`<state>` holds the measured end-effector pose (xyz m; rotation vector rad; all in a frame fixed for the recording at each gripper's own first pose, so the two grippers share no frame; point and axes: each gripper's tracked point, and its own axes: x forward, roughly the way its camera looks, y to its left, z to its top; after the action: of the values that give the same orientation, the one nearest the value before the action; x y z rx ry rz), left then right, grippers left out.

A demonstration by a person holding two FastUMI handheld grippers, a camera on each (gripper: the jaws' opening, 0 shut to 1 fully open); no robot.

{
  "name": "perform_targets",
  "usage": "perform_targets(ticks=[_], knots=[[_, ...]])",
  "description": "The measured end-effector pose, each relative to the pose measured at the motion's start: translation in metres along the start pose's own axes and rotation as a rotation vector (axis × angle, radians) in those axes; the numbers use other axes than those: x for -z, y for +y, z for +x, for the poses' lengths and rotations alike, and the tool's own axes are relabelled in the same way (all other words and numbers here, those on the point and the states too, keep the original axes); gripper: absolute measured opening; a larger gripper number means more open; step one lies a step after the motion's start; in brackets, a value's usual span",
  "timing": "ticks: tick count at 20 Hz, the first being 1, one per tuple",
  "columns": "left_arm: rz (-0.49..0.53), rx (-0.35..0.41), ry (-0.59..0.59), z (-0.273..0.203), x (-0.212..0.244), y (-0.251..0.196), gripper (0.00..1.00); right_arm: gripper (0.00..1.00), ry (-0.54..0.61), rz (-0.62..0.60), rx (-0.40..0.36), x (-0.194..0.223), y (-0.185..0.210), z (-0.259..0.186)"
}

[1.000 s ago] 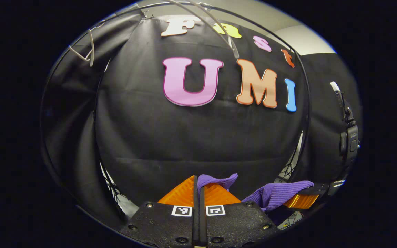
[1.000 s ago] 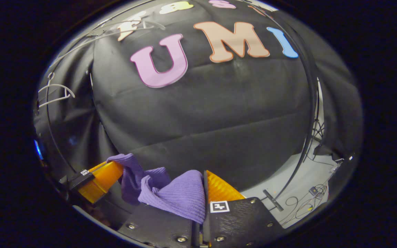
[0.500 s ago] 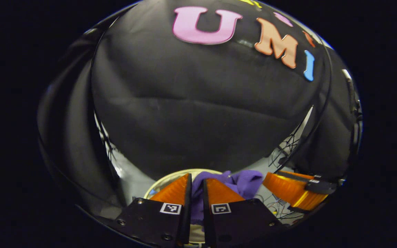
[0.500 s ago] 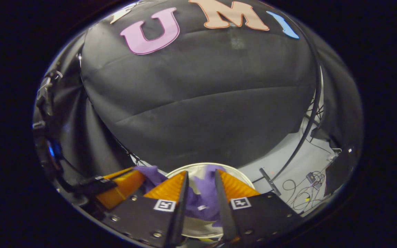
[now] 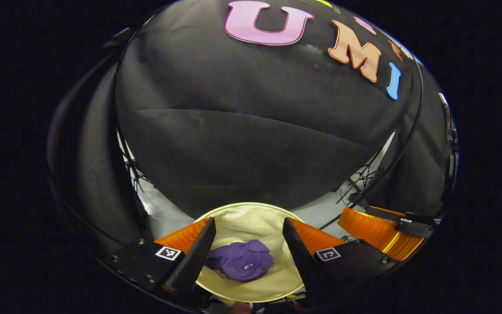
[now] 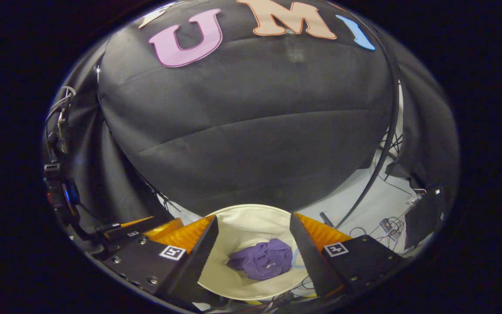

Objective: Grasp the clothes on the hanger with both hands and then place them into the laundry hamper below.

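Note:
The purple garment (image 5: 241,265) lies crumpled at the bottom of the cream laundry hamper (image 5: 251,213), also seen as the purple garment (image 6: 262,261) inside the hamper (image 6: 242,222) in the right gripper view. My left gripper (image 5: 247,226) hangs open above the hamper with nothing between its fingers. My right gripper (image 6: 253,222) is likewise open and empty over the hamper's mouth. In the left gripper view the right gripper (image 5: 377,231) shows at the lower right. In the right gripper view the left gripper (image 6: 146,226) shows at the lower left.
The hamper stands on a pale floor (image 6: 364,205) in front of the black cloth wall (image 6: 251,122). Cables and small devices (image 6: 386,224) lie on the floor at the right. Thin black booth poles (image 6: 390,144) curve down both sides.
Both grippers opened and let go of the purple garment, which dropped to the bottom of the hamper. Both views stay tilted down over the hamper.

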<state>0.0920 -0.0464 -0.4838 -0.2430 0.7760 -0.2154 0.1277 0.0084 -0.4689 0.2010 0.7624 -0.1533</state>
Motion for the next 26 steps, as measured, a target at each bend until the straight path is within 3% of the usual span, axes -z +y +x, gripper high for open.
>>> perform_targets(ticks=[10, 24, 26], knots=[[0.062, -0.026, -0.147, -0.04, -0.061, 0.004, 0.96, 0.99, -0.085, -0.001, -0.001, -0.044, 0.003, -0.028], [0.103, 0.065, -0.385, -0.135, -0.16, -0.026, 0.96, 0.99, -0.291, -0.039, -0.038, -0.132, 0.029, -0.113], [0.105, 0.074, -0.419, -0.153, -0.175, -0.03, 1.0, 0.99, -0.332, -0.037, -0.041, -0.146, 0.032, -0.132]])
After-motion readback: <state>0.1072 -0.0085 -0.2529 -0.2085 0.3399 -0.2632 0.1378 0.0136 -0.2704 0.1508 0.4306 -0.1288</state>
